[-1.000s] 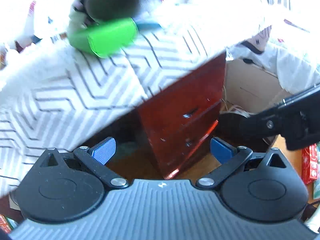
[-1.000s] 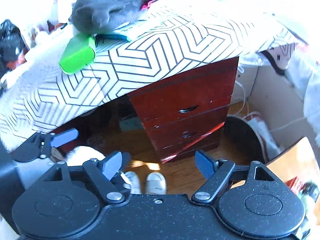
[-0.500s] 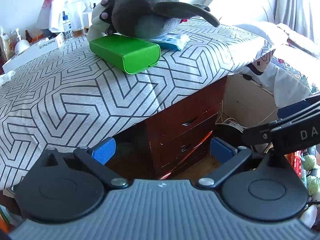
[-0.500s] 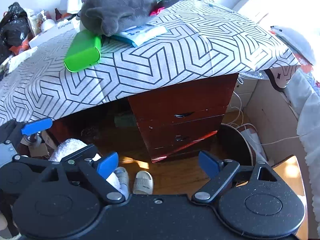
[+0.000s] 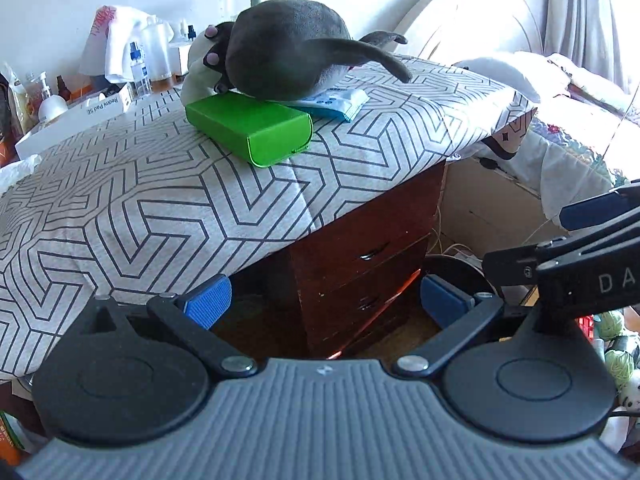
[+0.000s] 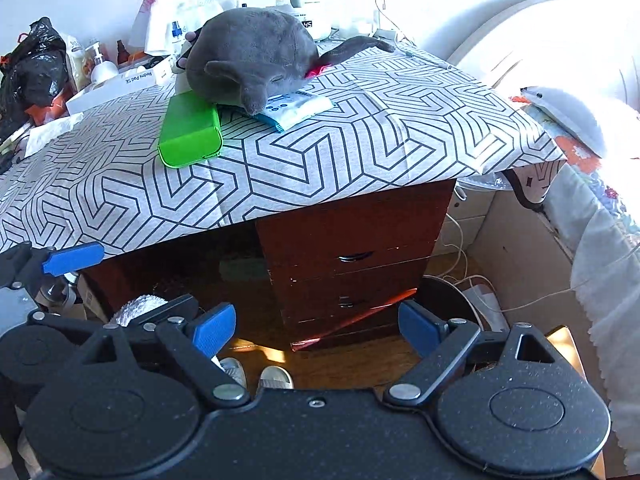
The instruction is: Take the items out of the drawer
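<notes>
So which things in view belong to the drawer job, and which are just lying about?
Job:
- drawers, both shut
- green case, grey plush toy, blue-white packet, on the tablecloth, possibly already taken out
- left gripper, right gripper, both empty

Lying about:
- bottles
- black bag
- white box

Two ribbed blue finger pads (image 5: pixel 208 300) on black linkage arms with silver pivot screws are carried by the grey ribbed left gripper (image 5: pixel 326 300). The speckled black right gripper (image 6: pixel 316 328) is built alike, and white letters are printed on its side. Pale shoes (image 6: pixel 260 376) are worn.
</notes>
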